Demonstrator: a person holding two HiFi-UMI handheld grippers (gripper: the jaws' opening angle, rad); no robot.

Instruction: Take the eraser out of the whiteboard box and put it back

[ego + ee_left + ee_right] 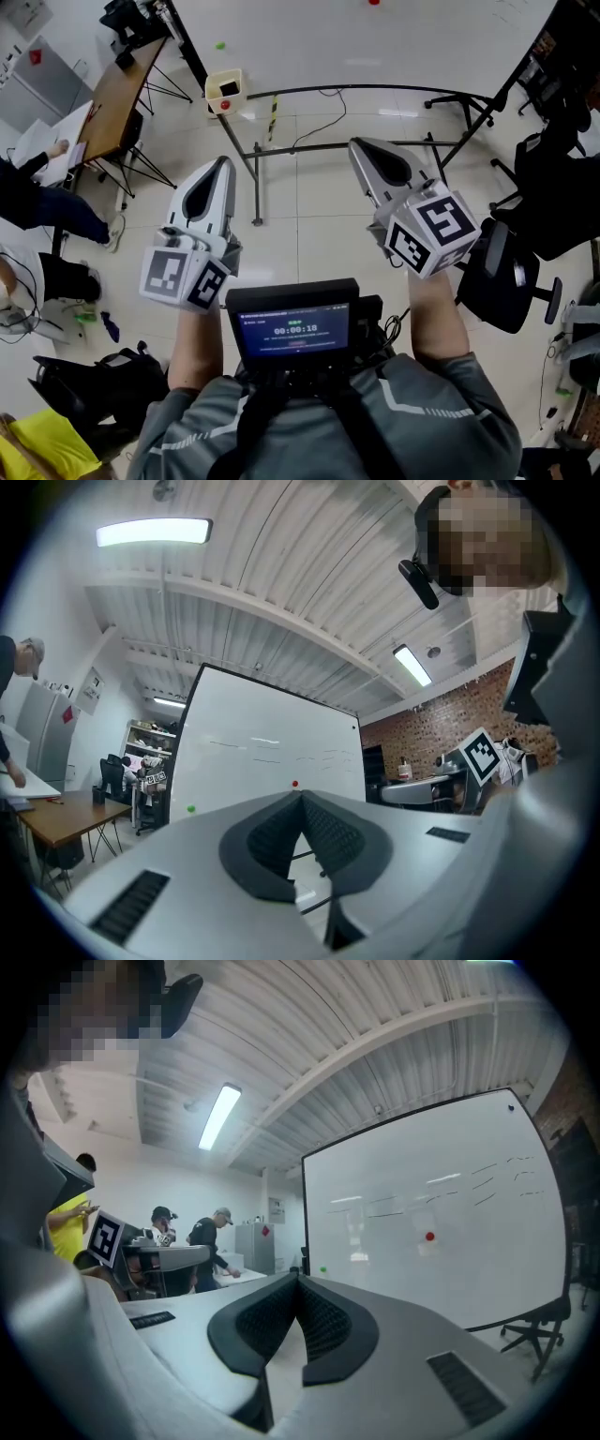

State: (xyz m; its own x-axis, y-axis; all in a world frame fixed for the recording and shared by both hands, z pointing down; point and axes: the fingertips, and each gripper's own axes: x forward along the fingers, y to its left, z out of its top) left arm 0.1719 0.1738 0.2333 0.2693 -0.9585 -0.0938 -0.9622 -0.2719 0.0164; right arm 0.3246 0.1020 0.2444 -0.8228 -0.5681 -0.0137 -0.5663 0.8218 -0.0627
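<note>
A cream whiteboard box (225, 91) hangs at the lower left corner of the whiteboard (375, 42), with something dark showing in its top; I cannot make out the eraser. My left gripper (222, 161) and right gripper (356, 145) are held side by side, level, pointing at the board from some way back. The left gripper (300, 797) has its jaws together with nothing between them. On the right gripper (298, 1279) the jaws are also together and empty. The box is in neither gripper view.
The board's black stand legs (356, 141) and a cable spread over the tiled floor ahead. A wooden desk (112, 103) and people are at the left, an office chair (497, 272) at the right, and bags (75, 394) lie at the lower left. A red magnet (429, 1237) sits on the board.
</note>
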